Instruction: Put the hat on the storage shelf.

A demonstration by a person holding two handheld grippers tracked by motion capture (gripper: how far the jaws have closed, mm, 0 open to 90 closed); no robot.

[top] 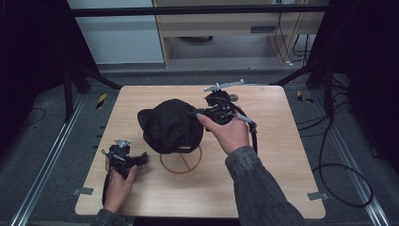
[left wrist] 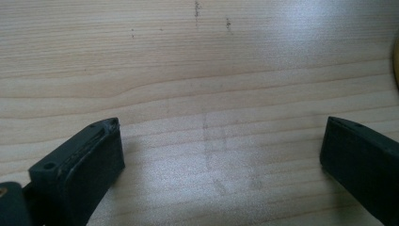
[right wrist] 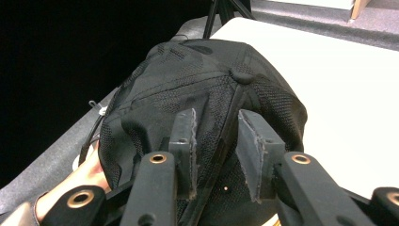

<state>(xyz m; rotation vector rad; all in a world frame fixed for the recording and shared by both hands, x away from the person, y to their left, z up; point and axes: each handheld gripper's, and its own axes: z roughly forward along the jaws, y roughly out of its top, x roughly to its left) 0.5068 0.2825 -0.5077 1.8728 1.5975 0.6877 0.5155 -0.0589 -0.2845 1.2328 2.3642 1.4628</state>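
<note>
A black cap [top: 170,123] is seen near the middle of the wooden table [top: 273,155]. It sits over the far part of a yellow ring [top: 180,163] that is drawn on the table top.

The right gripper [top: 200,113] is held at the right side of the cap by the right hand [top: 228,132]. In the right gripper view, its 2 jaws are seen a little way apart, right at the mesh of the cap [right wrist: 207,89], with a seam of the cap between them. It cannot be told if the cloth is pinched or just touched.

The left gripper [top: 141,160] is held by the left hand [top: 120,183] near the left corner of the table, well apart from the cap. In the left gripper view, its 2 jaws are spread wide, and bare wood [left wrist: 211,94] is seen between them.
</note>
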